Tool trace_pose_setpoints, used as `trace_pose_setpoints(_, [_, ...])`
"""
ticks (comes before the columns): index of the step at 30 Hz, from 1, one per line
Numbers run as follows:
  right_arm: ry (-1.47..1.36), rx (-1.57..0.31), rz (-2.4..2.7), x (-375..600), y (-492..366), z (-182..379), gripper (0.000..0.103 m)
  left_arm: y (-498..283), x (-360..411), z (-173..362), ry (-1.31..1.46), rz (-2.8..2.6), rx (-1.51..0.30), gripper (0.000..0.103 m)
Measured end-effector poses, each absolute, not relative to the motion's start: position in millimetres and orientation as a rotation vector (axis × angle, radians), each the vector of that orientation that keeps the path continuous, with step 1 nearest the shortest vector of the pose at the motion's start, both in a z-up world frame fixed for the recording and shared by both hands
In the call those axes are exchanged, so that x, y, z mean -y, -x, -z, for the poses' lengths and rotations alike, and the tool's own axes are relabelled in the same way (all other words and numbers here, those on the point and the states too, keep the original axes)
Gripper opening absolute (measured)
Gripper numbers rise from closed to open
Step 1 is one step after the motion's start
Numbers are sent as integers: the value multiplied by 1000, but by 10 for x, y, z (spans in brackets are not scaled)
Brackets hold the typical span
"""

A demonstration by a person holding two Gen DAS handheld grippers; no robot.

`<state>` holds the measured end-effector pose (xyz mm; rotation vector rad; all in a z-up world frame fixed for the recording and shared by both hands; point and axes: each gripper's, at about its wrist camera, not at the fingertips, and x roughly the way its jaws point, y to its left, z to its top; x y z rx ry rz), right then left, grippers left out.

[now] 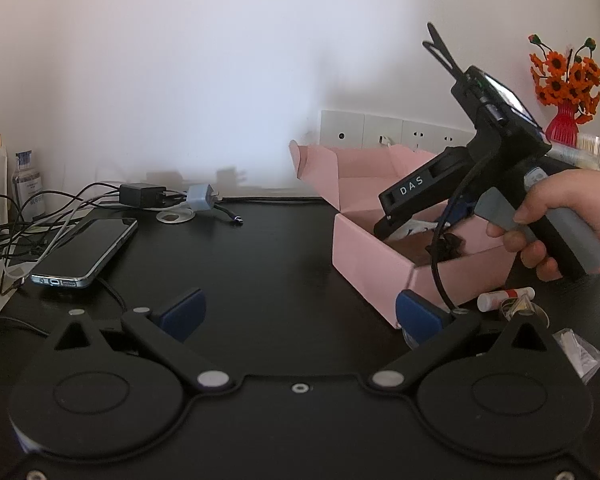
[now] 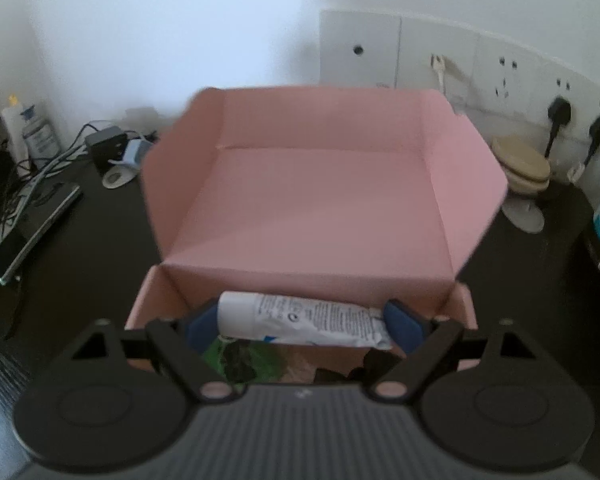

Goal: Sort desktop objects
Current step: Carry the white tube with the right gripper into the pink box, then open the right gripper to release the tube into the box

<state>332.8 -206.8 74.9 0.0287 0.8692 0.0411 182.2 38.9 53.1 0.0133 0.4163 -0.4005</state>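
My right gripper [image 2: 300,322] is shut on a white printed tube [image 2: 300,316], which lies crosswise with its cap at the left blue pad and its crimped end at the right pad. It hangs over the near part of the open pink box [image 2: 320,200], above a green packet [image 2: 244,360] and dark items inside. In the left wrist view a hand [image 1: 560,216] holds that right gripper [image 1: 404,224], tilted down into the pink box [image 1: 372,264]. My left gripper [image 1: 300,316] stands open and empty, low over the dark table [image 1: 260,264], left of the box.
A phone [image 1: 88,252] lies at the left with chargers [image 1: 140,196] and tangled cables behind it. A glue stick [image 1: 504,298] and a clear packet [image 1: 580,352] lie right of the box's near corner. Wall sockets [image 2: 500,72] and a beige round stand [image 2: 524,168] sit behind the box.
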Motion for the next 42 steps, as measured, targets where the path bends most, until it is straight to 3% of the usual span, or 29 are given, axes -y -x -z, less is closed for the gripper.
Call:
trace_pose_setpoints(21, [30, -984, 15, 1939, -3391, -682, 88, -1815, -404, -538, -6, 401, -415, 103])
trace_pose_setpoints(27, [30, -910, -33, 1956, -3253, -960, 87, -1816, -403, -538, -7, 402, -416, 103])
trace_pose_setpoints(30, [10, -882, -58, 2014, -3169, -1048, 76, -1816, -401, -539, -8, 402, -416, 103])
trace_pose_setpoints(31, [8, -891, -60, 2034, -3174, -1043, 62, -1817, -402, -539, -8, 402, -416, 103])
trace_pose_setpoints(32, [2, -908, -59, 2068, -3212, -1023, 56, -1817, -404, -539, -7, 401, -416, 103])
trace_pose_setpoints(42, [-105, -970, -93, 2179, -3323, -811, 55, -1820, -408, -543, -5, 403, -418, 103])
